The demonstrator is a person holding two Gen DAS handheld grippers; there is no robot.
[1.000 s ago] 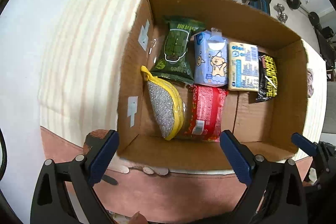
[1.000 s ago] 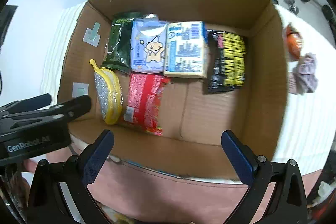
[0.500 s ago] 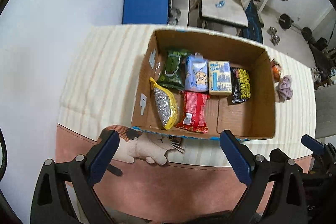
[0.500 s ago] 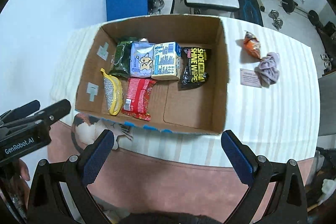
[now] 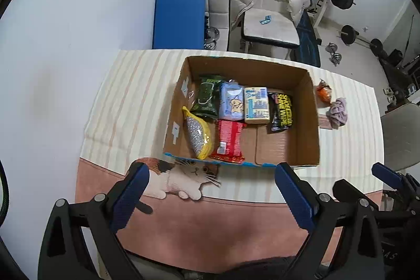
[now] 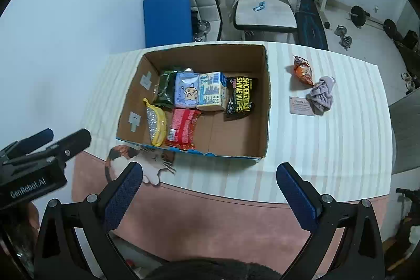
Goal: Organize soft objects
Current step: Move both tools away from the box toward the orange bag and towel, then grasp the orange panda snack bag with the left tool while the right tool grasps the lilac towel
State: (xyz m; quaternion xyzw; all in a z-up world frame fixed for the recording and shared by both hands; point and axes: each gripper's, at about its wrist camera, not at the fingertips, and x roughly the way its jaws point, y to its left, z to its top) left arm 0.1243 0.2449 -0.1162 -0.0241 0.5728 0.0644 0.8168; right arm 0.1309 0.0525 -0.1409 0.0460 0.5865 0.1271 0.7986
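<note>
Both tongs, left (image 5: 211, 190) and right (image 6: 207, 190), gape empty above near tabletop (image 6: 341, 148) edge. Cardboard box (image 6: 265, 106) holds six packs, long axes front-to-back. Orange snack bag (image 6: 303, 70) and grey cloth (image 6: 322, 93) lie right of box.

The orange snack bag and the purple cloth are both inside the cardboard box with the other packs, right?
No. The orange snack bag and the purple cloth lie on the striped tablecloth, outside the cardboard box, to its right. The right wrist view shows it.
</note>
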